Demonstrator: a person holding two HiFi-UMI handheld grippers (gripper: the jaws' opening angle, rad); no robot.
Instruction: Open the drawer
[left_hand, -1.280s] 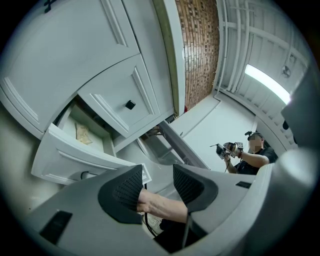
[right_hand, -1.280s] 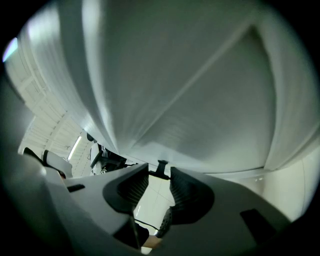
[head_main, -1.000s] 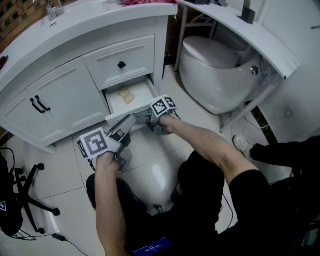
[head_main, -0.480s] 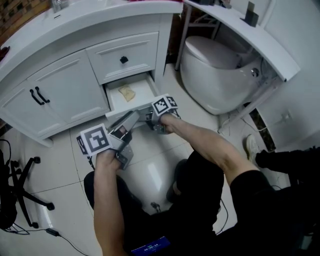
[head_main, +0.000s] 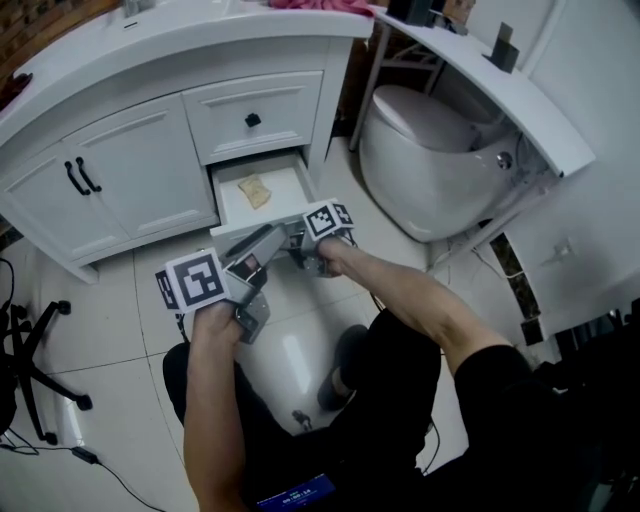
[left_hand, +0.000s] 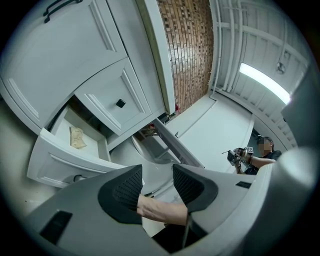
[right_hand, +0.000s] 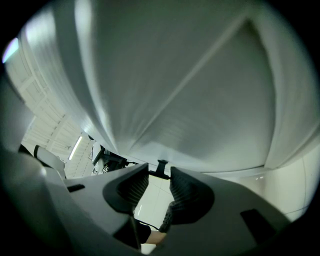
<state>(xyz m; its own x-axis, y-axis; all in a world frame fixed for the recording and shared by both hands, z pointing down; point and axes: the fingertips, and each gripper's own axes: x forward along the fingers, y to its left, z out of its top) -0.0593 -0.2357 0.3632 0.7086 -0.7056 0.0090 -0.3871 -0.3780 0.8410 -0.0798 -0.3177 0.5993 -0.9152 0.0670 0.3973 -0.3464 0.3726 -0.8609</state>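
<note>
The white vanity's lower drawer (head_main: 262, 207) stands pulled out, with a tan scrap (head_main: 254, 190) lying inside. My right gripper (head_main: 297, 240) is against the drawer front (right_hand: 175, 100), from below. Its jaws are shut on the small black drawer knob (right_hand: 161, 168), which sits right at their tips. My left gripper (head_main: 272, 240) hovers just left of it, below the drawer front (left_hand: 60, 162). The left gripper (left_hand: 156, 175) is open with nothing held; only a forearm shows behind the gap. The upper drawer (head_main: 258, 115) is closed.
A white toilet (head_main: 430, 150) stands to the right of the vanity under a curved counter (head_main: 500, 80). Cabinet doors with black handles (head_main: 80, 177) are at the left. A chair base (head_main: 30, 365) sits on the tiled floor. Another person (left_hand: 252, 157) stands far off.
The drawer looks slightly further out, with my right gripper still at its front. The left gripper stays beside it. The head view has shifted a little.
</note>
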